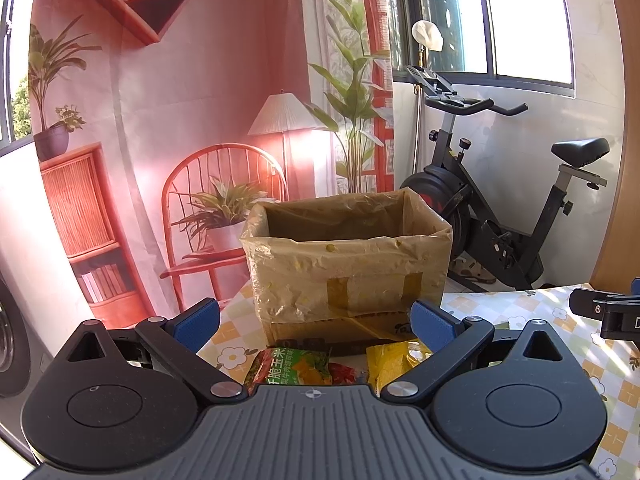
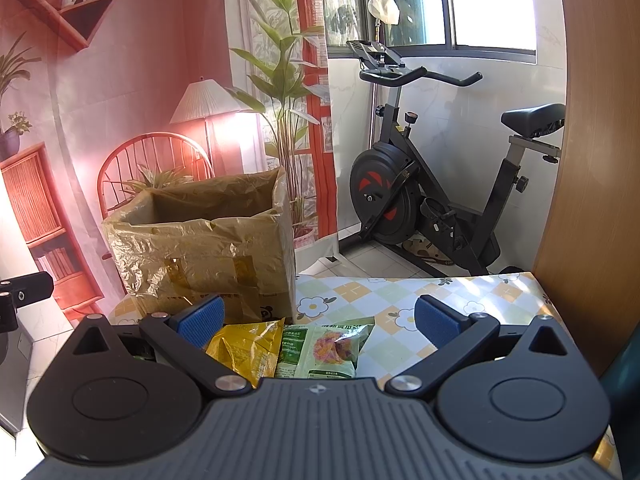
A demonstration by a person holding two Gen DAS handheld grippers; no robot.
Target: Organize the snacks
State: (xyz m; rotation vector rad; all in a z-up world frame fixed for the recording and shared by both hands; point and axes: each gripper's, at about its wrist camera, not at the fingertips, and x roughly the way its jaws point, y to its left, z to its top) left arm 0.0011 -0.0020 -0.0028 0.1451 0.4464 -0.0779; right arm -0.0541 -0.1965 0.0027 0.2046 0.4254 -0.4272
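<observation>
A cardboard box lined with brown plastic (image 1: 348, 264) stands open on the table; it also shows in the right wrist view (image 2: 204, 248). In front of it lie snack packets: a green and red one (image 1: 304, 366), a yellow one (image 1: 394, 360) (image 2: 250, 346) and a pale green one (image 2: 328, 346). My left gripper (image 1: 316, 320) is open and empty, above the green-red and yellow packets. My right gripper (image 2: 320, 318) is open and empty, above the yellow and pale green packets. Part of the right gripper shows at the left view's right edge (image 1: 604, 312).
The table has a checked flower-print cloth (image 2: 440, 296). An exercise bike (image 2: 428, 184) stands on the floor behind the table. A printed room backdrop (image 1: 180, 120) hangs behind the box. A wooden panel (image 2: 600, 160) rises at the right.
</observation>
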